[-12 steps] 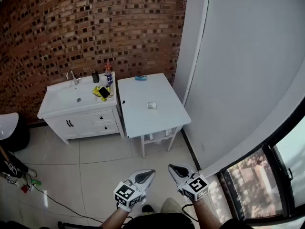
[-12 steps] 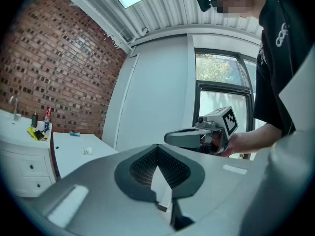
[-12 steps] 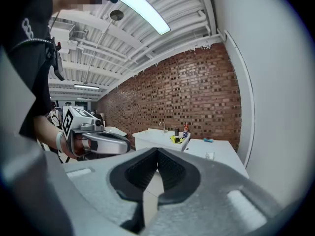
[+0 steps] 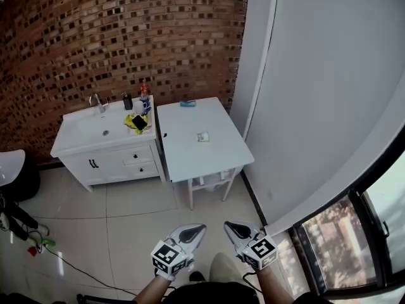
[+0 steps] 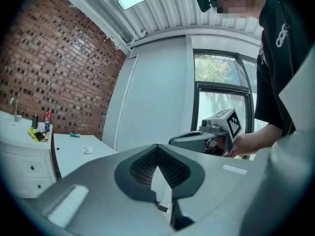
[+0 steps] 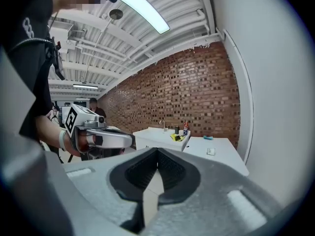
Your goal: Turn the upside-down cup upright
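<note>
A small pale cup [image 4: 202, 137] stands on the white table [image 4: 215, 157] across the room; it also shows tiny in the left gripper view [image 5: 87, 150] and the right gripper view [image 6: 210, 152]. Which way up it stands I cannot tell at this distance. My left gripper [image 4: 192, 234] and right gripper [image 4: 235, 228] are held side by side low in the head view, far from the table. Both are shut with nothing between their jaws [image 5: 157, 149] [image 6: 157, 154]. Each gripper view shows the other gripper beside it: the right one [image 5: 197, 140] and the left one [image 6: 106, 139].
A white sink cabinet [image 4: 101, 147] with a tap, bottles and a yellow cloth stands left of the table against the brick wall. A teal object [image 4: 187, 103] lies at the table's far edge. Tiled floor lies between me and the table. Cables [image 4: 38, 242] lie at left.
</note>
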`<action>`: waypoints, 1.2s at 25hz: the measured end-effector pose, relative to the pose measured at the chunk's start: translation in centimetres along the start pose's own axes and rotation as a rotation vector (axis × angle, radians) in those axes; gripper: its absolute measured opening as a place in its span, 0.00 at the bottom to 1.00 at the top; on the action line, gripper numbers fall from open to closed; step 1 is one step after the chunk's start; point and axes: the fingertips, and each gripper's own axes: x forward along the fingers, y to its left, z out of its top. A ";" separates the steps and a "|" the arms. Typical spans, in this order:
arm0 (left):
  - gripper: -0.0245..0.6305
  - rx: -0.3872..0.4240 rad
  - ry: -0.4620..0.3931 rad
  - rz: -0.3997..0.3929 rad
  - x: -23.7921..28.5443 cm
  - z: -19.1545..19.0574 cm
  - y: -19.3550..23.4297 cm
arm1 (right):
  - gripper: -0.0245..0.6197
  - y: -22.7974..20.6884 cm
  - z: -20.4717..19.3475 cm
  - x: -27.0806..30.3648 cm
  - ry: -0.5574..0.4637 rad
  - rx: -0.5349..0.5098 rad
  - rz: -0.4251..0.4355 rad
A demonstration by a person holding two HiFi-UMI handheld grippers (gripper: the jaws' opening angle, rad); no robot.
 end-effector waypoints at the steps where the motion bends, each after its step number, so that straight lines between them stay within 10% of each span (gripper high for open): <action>1: 0.06 0.000 -0.001 0.002 0.0 0.0 -0.1 | 0.03 0.0 -0.1 -0.1 0.003 0.000 0.001; 30: 0.06 -0.010 0.045 0.132 8.8 -0.4 5.2 | 0.03 -10.9 -1.4 2.3 -0.023 0.056 0.088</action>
